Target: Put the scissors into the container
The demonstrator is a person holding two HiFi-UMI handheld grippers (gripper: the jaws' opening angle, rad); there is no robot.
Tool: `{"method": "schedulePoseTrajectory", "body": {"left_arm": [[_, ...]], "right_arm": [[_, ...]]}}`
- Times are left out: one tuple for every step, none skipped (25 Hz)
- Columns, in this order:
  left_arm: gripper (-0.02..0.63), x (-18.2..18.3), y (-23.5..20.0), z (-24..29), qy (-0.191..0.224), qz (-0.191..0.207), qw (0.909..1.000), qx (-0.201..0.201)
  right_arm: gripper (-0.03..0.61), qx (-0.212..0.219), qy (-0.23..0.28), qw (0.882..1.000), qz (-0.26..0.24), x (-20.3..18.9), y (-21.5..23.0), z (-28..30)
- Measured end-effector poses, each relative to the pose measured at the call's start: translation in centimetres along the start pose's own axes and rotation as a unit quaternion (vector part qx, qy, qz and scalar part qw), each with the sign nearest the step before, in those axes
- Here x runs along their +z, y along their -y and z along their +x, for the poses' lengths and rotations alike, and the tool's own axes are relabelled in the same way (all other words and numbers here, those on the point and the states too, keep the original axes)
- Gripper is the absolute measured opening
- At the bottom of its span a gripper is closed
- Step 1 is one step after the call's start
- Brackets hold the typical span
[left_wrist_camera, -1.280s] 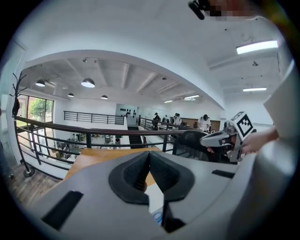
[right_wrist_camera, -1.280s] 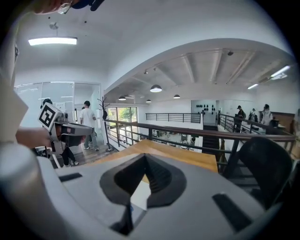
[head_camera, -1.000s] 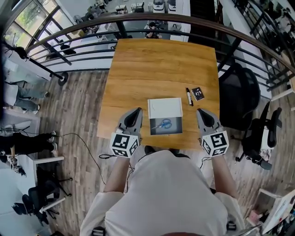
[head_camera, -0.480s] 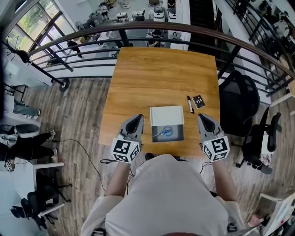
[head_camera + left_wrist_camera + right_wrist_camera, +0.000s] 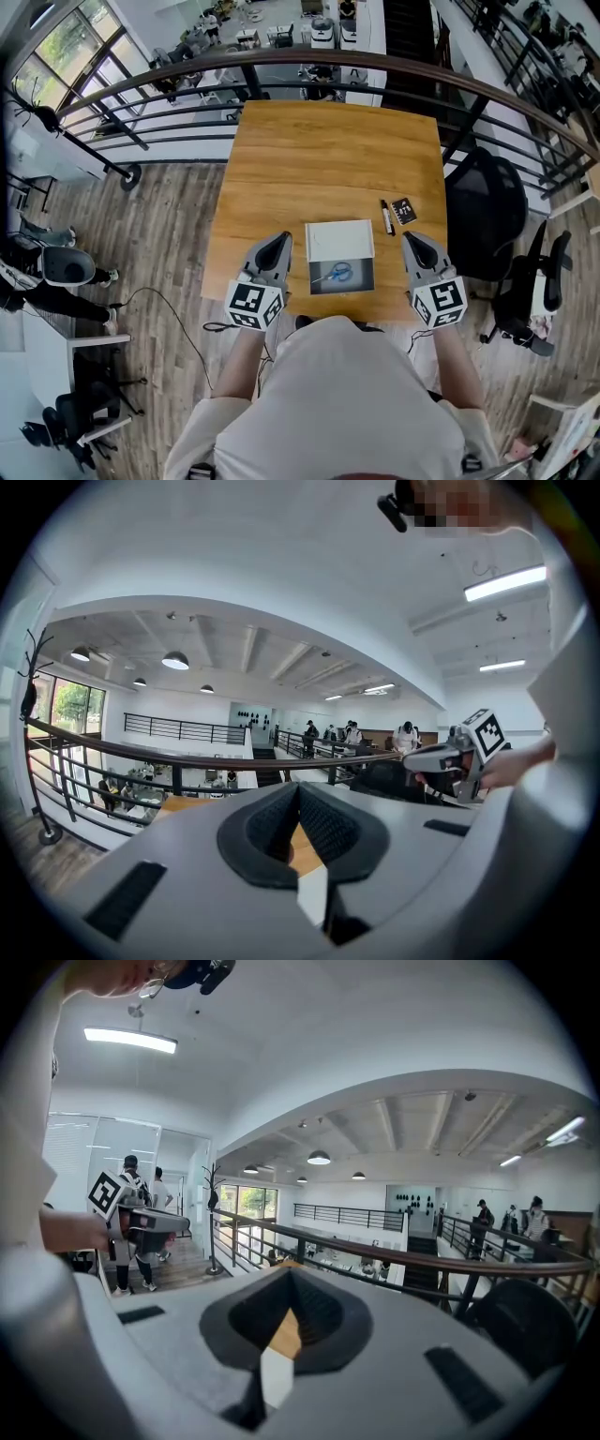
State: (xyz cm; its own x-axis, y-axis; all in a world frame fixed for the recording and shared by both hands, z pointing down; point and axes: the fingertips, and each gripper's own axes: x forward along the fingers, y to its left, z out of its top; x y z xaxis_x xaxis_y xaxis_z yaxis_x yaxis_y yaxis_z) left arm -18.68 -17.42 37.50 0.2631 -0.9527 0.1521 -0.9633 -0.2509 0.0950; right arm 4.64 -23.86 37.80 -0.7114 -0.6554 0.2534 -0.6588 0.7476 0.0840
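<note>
Blue-handled scissors (image 5: 336,274) lie inside the open grey container (image 5: 317,286), whose white lid (image 5: 338,241) lies flat behind it on the wooden table (image 5: 328,159). My left gripper (image 5: 279,240) hovers just left of the container with its jaws shut and nothing in them. My right gripper (image 5: 412,240) hovers a little to the right of it, also shut and empty. In the left gripper view the pads (image 5: 319,822) meet, with the right gripper (image 5: 450,758) seen off to the side. In the right gripper view the pads (image 5: 309,1312) also meet, with the left gripper (image 5: 141,1222) seen off to the side.
A black marker (image 5: 385,217) and a small black card (image 5: 404,209) lie right of the lid. A black office chair (image 5: 483,202) stands off the table's right edge. A curved railing (image 5: 281,61) runs behind the table's far edge.
The head view has shifted slightly. Both grippers stay shut on either side of the container, and the scissors rest inside it throughout.
</note>
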Motion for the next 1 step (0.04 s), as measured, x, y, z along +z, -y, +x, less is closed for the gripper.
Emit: {"method": "schedulePoseTrajectory", "body": {"left_arm": [[-0.006, 0.02, -0.05, 0.04, 0.0, 0.0, 1.0, 0.0]], "right_arm": [[0.002, 0.0, 0.001, 1.0, 0.0, 0.06, 0.04, -0.01]]}}
